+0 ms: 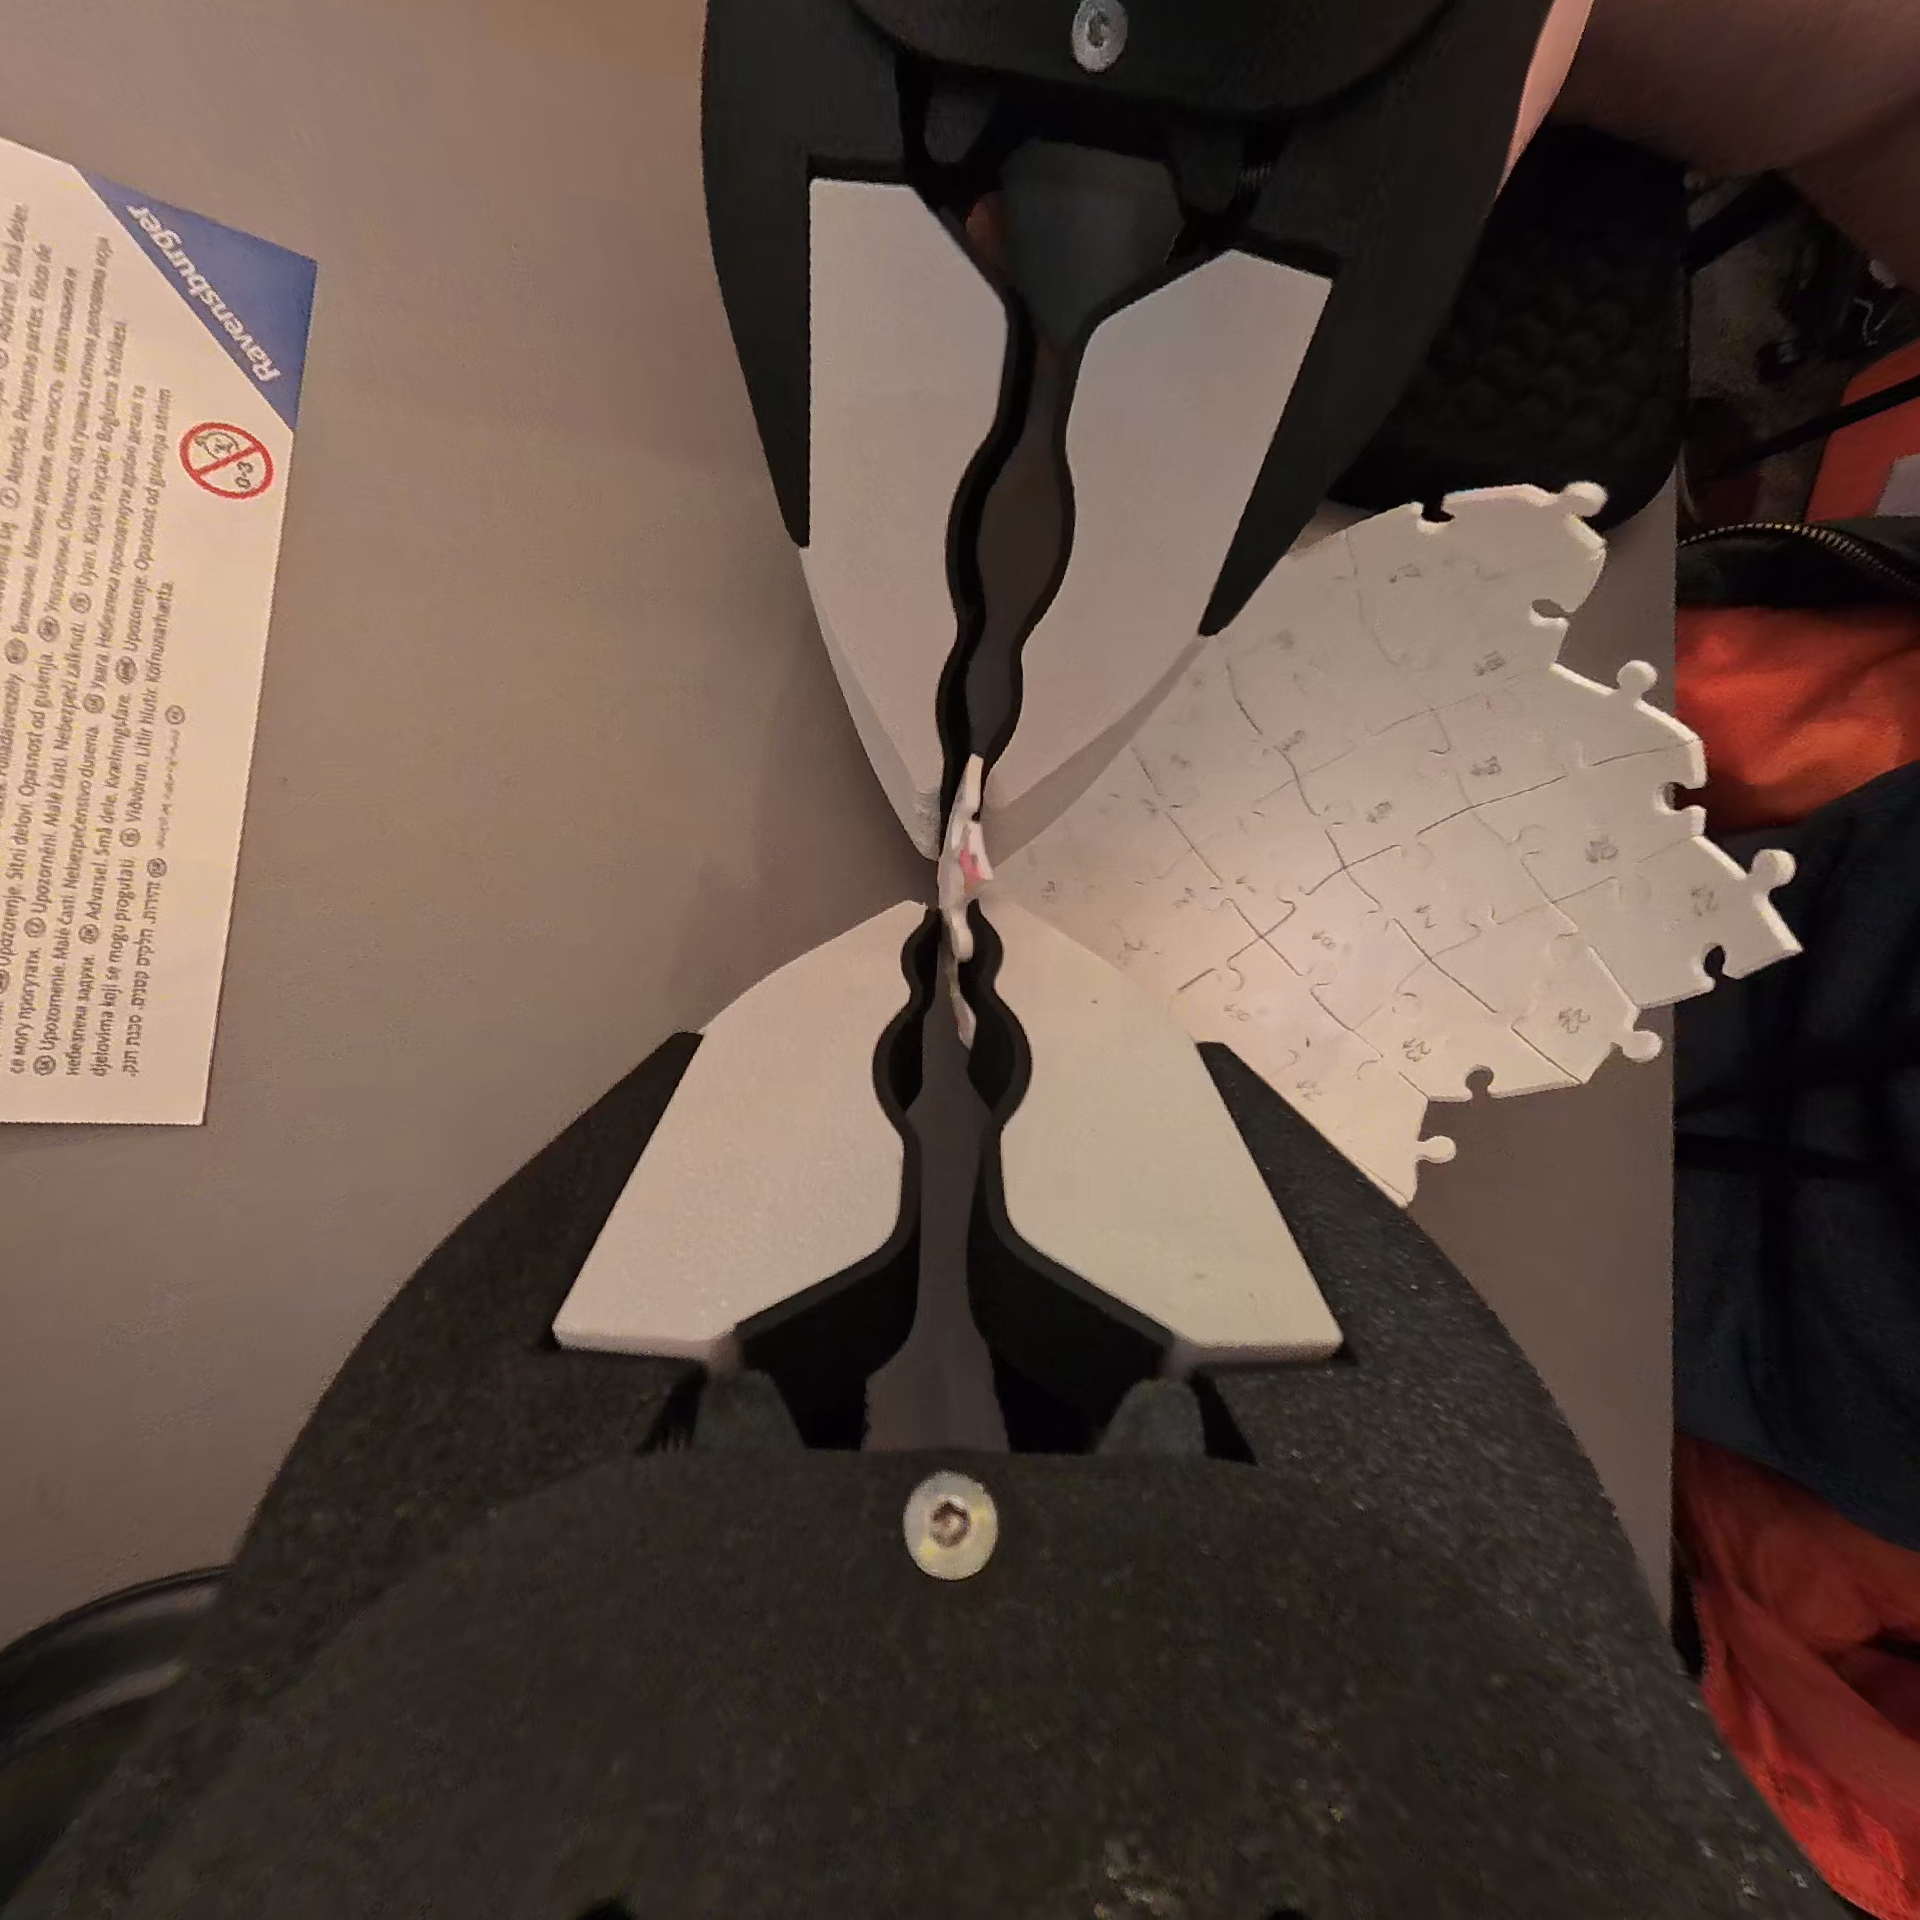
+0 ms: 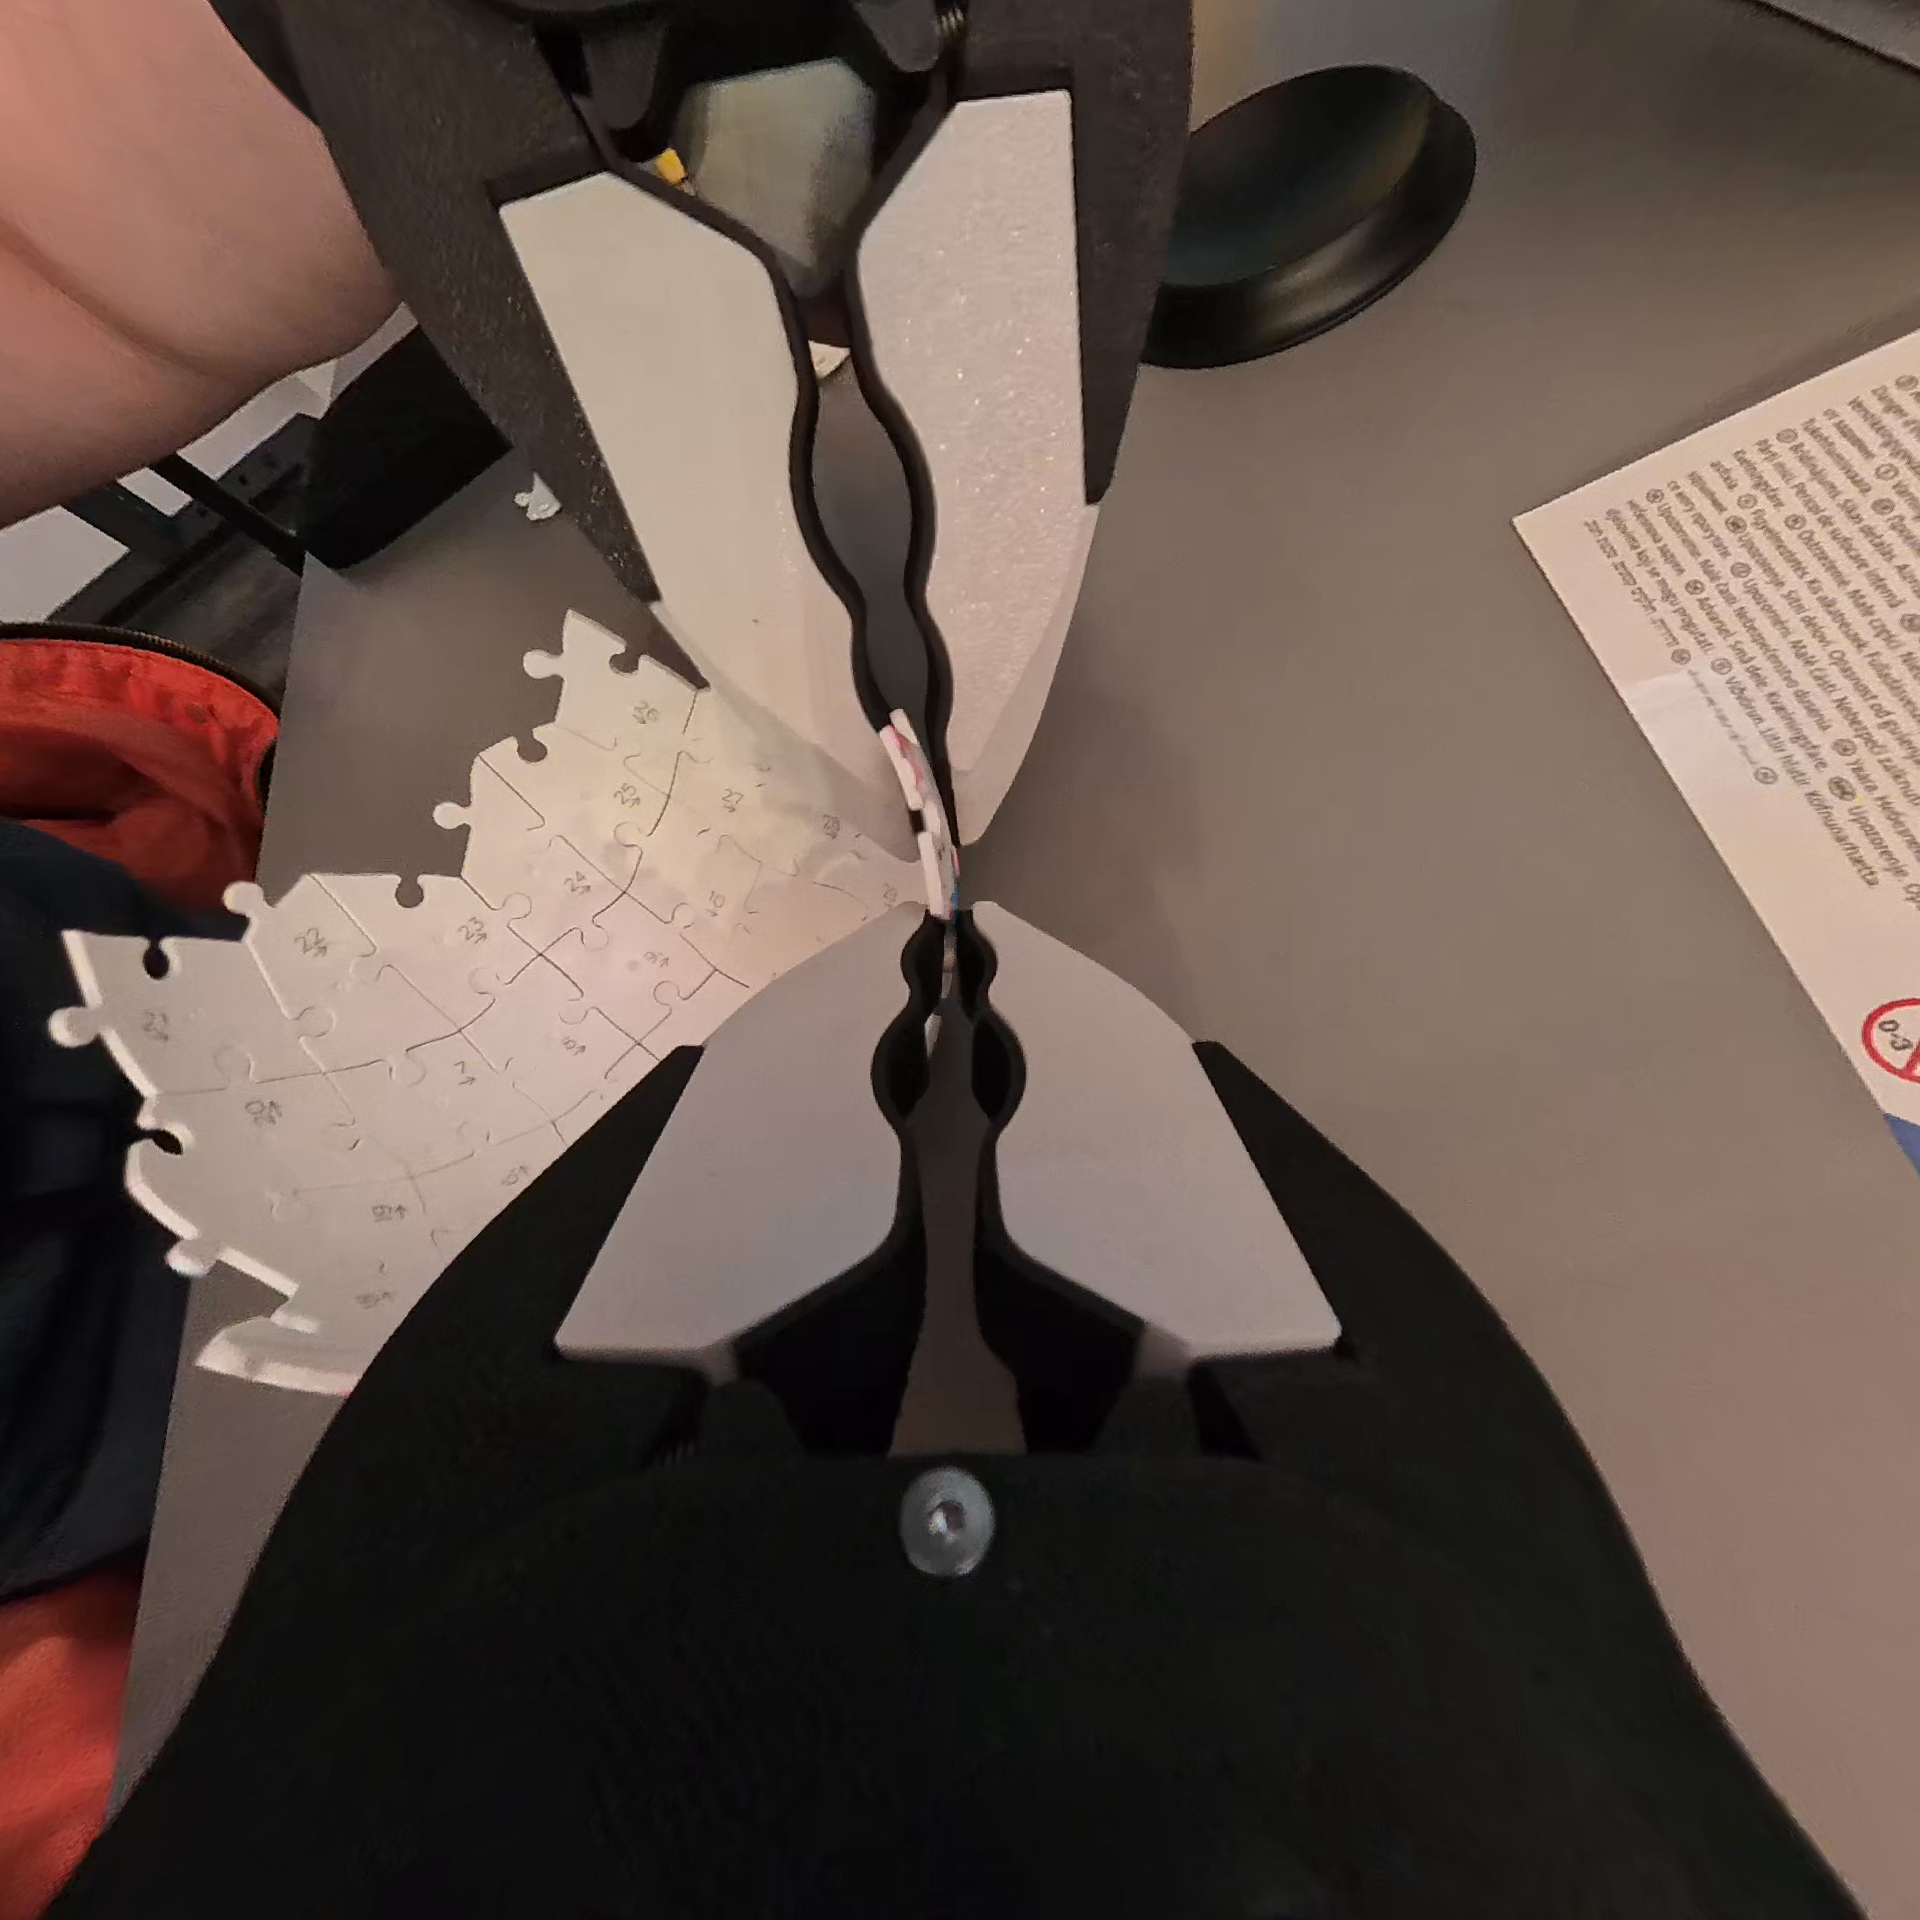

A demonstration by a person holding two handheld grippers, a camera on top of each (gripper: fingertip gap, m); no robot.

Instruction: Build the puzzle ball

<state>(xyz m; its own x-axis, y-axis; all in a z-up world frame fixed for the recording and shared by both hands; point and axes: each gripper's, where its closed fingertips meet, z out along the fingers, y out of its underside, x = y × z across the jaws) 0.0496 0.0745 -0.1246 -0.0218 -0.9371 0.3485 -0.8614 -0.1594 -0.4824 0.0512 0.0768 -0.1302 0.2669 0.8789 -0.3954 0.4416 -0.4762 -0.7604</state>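
Note:
A curved white puzzle section, number-printed back side up, hangs over the grey table; it also shows in the right wrist view. My left gripper and right gripper meet tip to tip at the section's rim. Each is shut on a puzzle piece seen edge-on at that rim. In the left wrist view the right gripper comes in from the top. In the right wrist view the left gripper does. I cannot tell whether either pinched piece is separate from the section.
A printed leaflet lies on the table, also in the right wrist view. A black round dish stands beyond it. Orange and dark cloth lies past the table edge. A person's arm holds the left gripper. My two grippers' fingertips are within a few centimetres of each other. The black round dish lies around 15 centimeters away from my left fingertips.

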